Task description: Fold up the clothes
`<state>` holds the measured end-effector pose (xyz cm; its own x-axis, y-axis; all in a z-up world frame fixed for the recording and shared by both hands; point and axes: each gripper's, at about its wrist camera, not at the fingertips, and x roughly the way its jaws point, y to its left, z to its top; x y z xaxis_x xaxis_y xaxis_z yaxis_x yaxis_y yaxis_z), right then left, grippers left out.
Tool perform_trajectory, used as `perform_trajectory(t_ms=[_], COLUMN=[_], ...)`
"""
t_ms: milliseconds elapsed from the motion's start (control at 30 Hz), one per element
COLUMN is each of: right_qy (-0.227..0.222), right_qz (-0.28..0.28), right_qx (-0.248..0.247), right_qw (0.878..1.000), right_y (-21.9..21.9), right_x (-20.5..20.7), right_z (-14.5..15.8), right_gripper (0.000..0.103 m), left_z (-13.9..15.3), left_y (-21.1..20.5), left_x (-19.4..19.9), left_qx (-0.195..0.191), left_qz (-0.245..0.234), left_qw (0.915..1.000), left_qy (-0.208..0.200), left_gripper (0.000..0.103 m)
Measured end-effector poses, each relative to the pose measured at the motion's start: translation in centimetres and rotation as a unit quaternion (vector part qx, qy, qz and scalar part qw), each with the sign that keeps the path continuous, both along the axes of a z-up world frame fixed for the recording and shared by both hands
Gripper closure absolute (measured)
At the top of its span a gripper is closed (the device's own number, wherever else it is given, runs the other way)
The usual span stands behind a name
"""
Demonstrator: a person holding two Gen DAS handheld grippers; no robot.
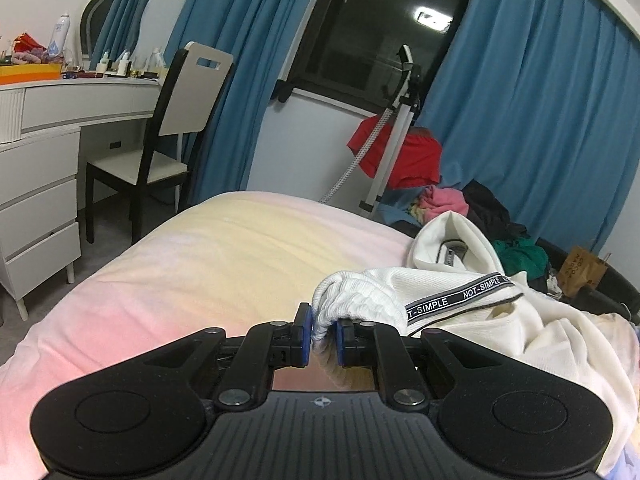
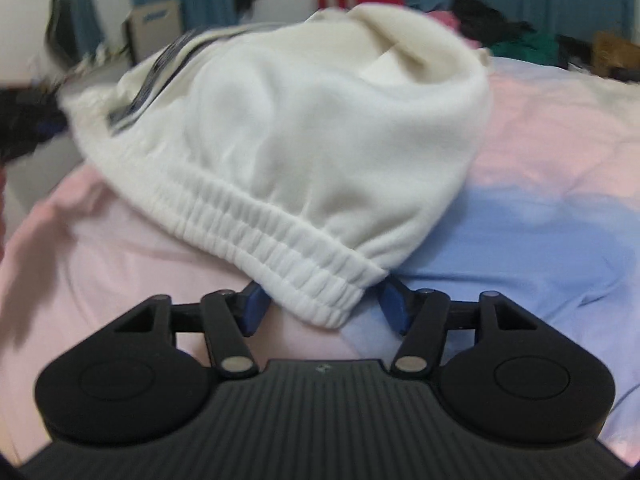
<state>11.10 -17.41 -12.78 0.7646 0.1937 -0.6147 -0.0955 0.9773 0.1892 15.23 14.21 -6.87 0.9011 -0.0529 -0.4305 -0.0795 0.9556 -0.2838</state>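
Sweatshirt on the bed reads "NOT-SIMPLE"; left claw clamps its ribbed hem, right claw stands apart around it.

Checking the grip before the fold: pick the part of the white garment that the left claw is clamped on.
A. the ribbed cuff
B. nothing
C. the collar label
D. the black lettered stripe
A: the left claw pinches the ribbed cuff of the white garment.

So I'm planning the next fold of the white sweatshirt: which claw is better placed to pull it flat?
Left. The left claw is already shut on the sweatshirt cuff. The right claw stands open around the hem, pads not pressing, so it likely must close first.
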Motion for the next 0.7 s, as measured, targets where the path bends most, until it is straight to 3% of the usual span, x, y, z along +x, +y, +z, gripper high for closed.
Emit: perform_trajectory(t_ms=[200, 367, 533, 633, 700], right_qy=[-0.095, -0.152, -0.191, -0.187, -0.183], right_qz=[-0.088, -0.155, -0.197, -0.209, -0.21], right_qx=[0.046, 0.093, 0.101, 0.116, 0.128], right_qw=[0.99, 0.972, 0.956, 0.953, 0.952], right_y=[-3.5, -7.7, -10.2, -10.8, -11.0], right_x=[-2.0, -4.2, -5.5, -5.0, -4.7], right_z=[3.2, 5.7, 6.7, 6.2, 5.9], right_gripper=[0.077, 0.087, 0.089, 0.089, 0.09], left_z=[1.0, 1.6, 0.6, -0.4, -0.9], left_y=[-2.6, -4.9, -8.3, -10.4, -11.9], left_x=[-2.0, -5.1, -7.9, -8.8, -9.4], left_qx=[0.014, -0.001, 0.048, 0.103, 0.142], left_qz=[-0.027, -0.042, -0.093, -0.115, -0.127], left_qw=[0.9995, 0.999, 0.9932, 0.9859, 0.9793], left_qy=[-0.002, 0.018, 0.051, 0.065, 0.07], left_gripper=[0.09, 0.088, 0.081, 0.076, 0.063])
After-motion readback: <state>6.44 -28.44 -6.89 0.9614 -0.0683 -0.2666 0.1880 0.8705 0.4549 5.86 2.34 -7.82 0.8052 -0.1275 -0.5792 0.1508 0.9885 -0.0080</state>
